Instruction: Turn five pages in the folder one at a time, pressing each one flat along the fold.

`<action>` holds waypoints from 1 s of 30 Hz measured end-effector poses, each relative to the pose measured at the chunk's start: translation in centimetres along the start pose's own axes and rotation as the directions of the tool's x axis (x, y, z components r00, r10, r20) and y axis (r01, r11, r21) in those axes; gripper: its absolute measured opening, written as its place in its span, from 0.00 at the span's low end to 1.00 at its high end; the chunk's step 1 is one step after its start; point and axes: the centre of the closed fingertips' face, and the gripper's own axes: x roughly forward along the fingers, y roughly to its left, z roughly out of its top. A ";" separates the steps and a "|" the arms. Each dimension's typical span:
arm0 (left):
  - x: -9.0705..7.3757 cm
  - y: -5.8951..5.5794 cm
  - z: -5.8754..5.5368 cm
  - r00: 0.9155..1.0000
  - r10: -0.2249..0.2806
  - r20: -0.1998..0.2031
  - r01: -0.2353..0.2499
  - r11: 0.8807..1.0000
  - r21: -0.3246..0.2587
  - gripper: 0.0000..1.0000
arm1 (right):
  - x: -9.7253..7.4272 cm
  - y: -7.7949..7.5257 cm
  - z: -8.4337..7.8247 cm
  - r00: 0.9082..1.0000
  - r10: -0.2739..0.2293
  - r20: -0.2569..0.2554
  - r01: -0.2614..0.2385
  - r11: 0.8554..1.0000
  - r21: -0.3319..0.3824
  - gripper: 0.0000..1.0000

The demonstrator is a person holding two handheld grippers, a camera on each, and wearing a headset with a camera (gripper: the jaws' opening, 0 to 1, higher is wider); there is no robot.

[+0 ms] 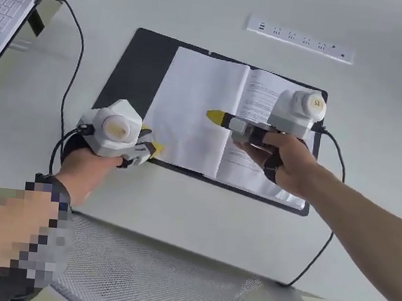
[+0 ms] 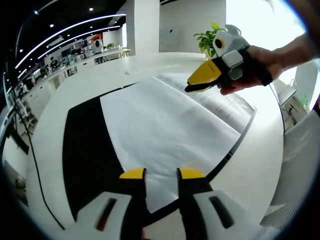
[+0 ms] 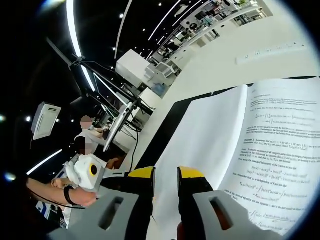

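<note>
Folder (image 1: 127,66), black-covered, lies open on the white table (image 1: 374,102), straight ahead of both grippers. The left gripper (image 2: 162,175) sits at the folder's near edge, its jaws a little apart with nothing between them. Just beyond its tips is the blank back of a turned page (image 1: 191,100), and the bare black inside cover lies off to their left.

The right gripper (image 1: 214,116) reaches in from the opposite side. Its tips are over the turned page, just short of the fold (image 1: 244,84) on the left gripper's side. In the right gripper view its jaws stand narrowly parted and no sheet is pinched between them. Whether the tips actually touch the paper I cannot tell. A printed page (image 1: 273,93) lies beneath that gripper's body and the hand that holds it.

As for progress, at least one sheet is over, since its blank side faces up on the far side of the fold from the printed page. How many of the five have gone cannot be counted from these pictures. In the left gripper view the turned sheet seems to rise a little toward the fold, so the pressing stroke looks like the step in hand or the one due now. After that, the printed page would be the next to lift, carry over and flatten, and so on until five are done.
</note>
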 end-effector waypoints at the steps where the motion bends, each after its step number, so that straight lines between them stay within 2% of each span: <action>1: 0.0 0.0 0.0 1.000 -0.002 0.000 0.002 1.000 0.000 0.24 | 0.0 -0.2 0.2 1.000 -0.004 -0.001 0.004 1.000 -0.009 0.16; 6: -0.1 -0.3 0.0 1.000 -0.011 0.000 0.011 1.000 0.008 0.27 | -0.1 -1.8 1.1 1.000 -0.022 -0.006 0.022 0.999 -0.040 0.15; 10: -0.1 -0.2 0.0 1.000 -0.013 -0.001 0.013 1.000 -0.002 0.26 | -0.1 -3.6 2.2 0.998 -0.052 0.020 0.052 0.999 -0.014 0.13; 15: -0.3 -0.3 0.1 1.000 -0.010 -0.002 0.010 1.000 -0.003 0.26 | 0.6 -5.0 2.8 0.996 -0.075 0.040 0.075 0.997 0.008 0.09; 19: -0.4 -0.4 0.2 1.000 -0.015 -0.008 0.015 1.000 0.002 0.26 | 1.1 -6.1 2.7 0.995 -0.091 0.047 0.090 0.995 0.034 0.06; 21: -0.5 -0.5 0.2 1.000 -0.014 -0.017 0.014 1.000 0.013 0.26 | 1.1 -6.6 1.7 0.992 -0.129 0.007 0.129 0.991 0.039 0.00; 23: -0.5 -0.5 0.2 1.000 -0.011 -0.021 0.011 1.000 0.025 0.26 | 1.1 -6.5 2.1 0.992 -0.118 0.040 0.116 0.992 0.046 0.00; 30: -0.5 -0.4 0.2 1.000 -0.009 -0.023 0.009 1.000 0.022 0.26 | 0.9 -6.0 2.1 0.996 -0.081 0.046 0.079 0.995 0.054 0.00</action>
